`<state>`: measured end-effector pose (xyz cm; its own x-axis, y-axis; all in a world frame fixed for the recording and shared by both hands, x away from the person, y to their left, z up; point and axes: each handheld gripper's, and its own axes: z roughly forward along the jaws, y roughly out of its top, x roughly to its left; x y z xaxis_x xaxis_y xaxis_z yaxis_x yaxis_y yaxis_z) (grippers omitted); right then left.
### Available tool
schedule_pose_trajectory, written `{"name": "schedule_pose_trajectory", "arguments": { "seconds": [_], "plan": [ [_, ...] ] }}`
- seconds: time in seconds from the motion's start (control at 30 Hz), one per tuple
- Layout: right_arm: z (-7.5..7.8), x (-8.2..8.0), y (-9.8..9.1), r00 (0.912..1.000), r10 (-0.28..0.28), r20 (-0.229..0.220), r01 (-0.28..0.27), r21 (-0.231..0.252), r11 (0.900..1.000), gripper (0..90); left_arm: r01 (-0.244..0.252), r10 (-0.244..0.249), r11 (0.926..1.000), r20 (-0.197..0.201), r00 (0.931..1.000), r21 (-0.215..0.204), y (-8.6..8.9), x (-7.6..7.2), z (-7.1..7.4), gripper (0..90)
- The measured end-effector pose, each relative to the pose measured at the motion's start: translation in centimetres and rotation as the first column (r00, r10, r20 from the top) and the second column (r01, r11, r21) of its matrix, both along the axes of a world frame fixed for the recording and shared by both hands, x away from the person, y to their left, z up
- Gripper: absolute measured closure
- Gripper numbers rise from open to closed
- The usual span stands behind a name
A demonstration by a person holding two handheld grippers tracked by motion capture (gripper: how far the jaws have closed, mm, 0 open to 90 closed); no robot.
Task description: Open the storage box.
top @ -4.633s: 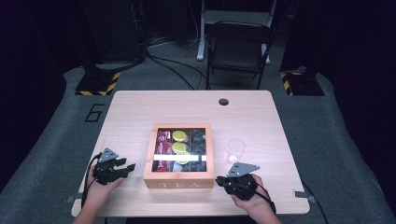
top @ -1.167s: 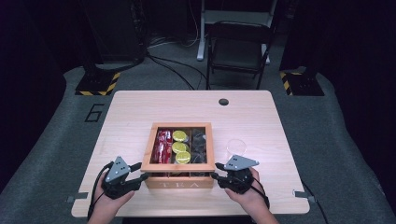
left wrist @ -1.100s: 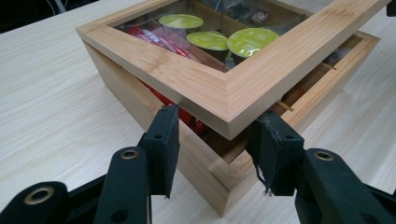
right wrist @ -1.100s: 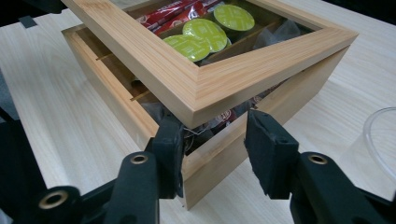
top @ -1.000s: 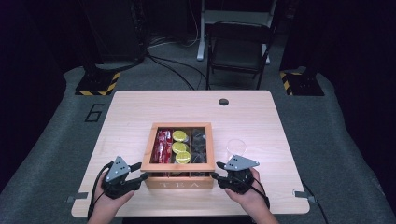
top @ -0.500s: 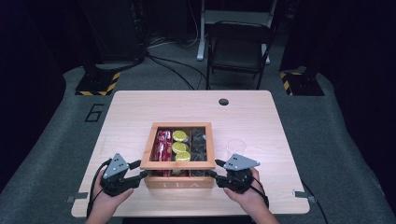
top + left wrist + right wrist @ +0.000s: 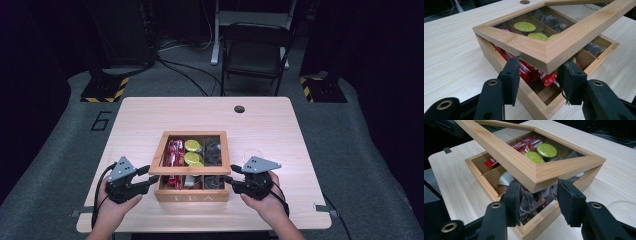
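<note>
Both tongs, left (image 7: 150,179) and right (image 7: 229,178), clamp the raised lid's (image 7: 541,50) front corners.

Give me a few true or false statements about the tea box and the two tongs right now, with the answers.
1. The lid of the wooden tea box is raised off the front edge. True.
2. The left tongs grip a front corner of the lid. True.
3. The lid is solid wood with no window. False: it has a clear pane, and the yellow-green capsules show through it.
4. The red packets lie in the box's right-hand compartments in the high view. False: they are in the left ones.
5. The right tongs rest on the table, far from the box. False: they are at the lid's other front corner.
</note>
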<state>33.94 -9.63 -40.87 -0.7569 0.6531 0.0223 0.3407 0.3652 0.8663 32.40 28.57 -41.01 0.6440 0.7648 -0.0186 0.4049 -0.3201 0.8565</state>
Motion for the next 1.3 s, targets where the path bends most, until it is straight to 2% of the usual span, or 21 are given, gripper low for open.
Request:
{"name": "schedule_pose_trajectory", "arguments": {
  "seconds": [0.2, 0.43, 0.53, 0.7, 0.93, 1.13, 1.3],
  "plan": [
    [1.0, 0.7, 0.1, 0.9999, -0.010, 0.003, 0.010, 0.007, 0.9999, 55.3, -0.004, 0.004, 0.9997, 0.004, 1.0000, -0.023, 0.1, 0.7, 1.0, 54.6],
    [1.8, 1.3, 0.0, 0.9999, -0.015, 0.003, 0.015, 0.032, 0.9994, 55.5, -0.003, 0.003, 0.9997, 0.006, 1.0000, -0.024, 0.2, 1.3, 1.8, 54.6],
    [2.0, 1.4, 0.0, 0.9998, -0.019, 0.001, 0.019, 0.029, 0.9994, 55.8, -0.009, 0.009, 0.9996, 0.014, 0.9999, -0.027, 0.2, 1.4, 1.9, 54.9],
    [2.4, 1.6, 0.1, 0.9997, -0.022, 0.005, 0.022, 0.027, 0.9994, 56.7, -0.006, 0.006, 0.9997, 0.003, 1.0000, -0.025, 0.2, 1.7, 2.3, 54.9],
    [2.9, 1.9, 0.2, 0.9994, -0.034, 0.005, 0.033, 0.027, 0.9991, 57.0, -0.015, 0.015, 0.9996, 0.016, 0.9998, -0.025, 0.1, 2.1, 2.9, 54.9],
    [3.6, 2.2, 0.4, 0.9990, -0.029, 0.035, 0.030, -0.008, 0.9995, 56.9, -0.031, 0.032, 0.9987, 0.024, 0.9992, -0.041, 0.1, 2.5, 3.2, 54.9],
    [4.0, 2.7, 0.4, 0.9985, -0.035, 0.043, 0.035, 0.009, 0.9994, 57.0, -0.029, 0.030, 0.9985, 0.029, 0.9991, -0.047, 0.1, 2.9, 3.5, 55.0]
  ]
}}
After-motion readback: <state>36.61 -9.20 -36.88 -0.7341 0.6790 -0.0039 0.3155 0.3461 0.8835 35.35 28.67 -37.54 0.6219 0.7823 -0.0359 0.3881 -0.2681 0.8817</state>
